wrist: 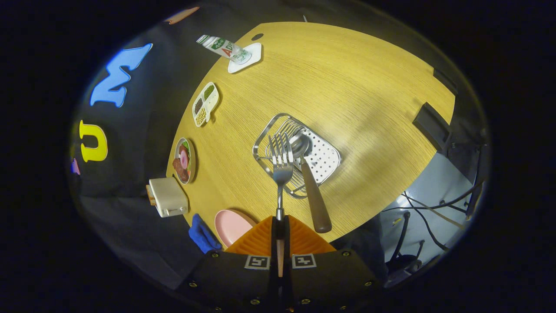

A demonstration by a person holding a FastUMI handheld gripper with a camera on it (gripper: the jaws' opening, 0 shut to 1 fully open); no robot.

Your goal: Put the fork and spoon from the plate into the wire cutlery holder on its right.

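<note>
My gripper is shut on the fork, clamping its handle between both fingers. The fork points away from me, its metal tines hanging over the wire cutlery holder, a metal basket with a perforated base on the wooden table. The spoon with a brown wooden handle stands in the holder, bowl down inside, handle leaning out toward me just right of the fork. The pink plate lies at the table's near edge, left of my fingers, and nothing lies on the part I see.
A blue cloth lies beside the plate. Along the table's left edge sit a white toaster, a plate of food, a divided dish and a tipped bottle on a white coaster. Cables trail on the floor at right.
</note>
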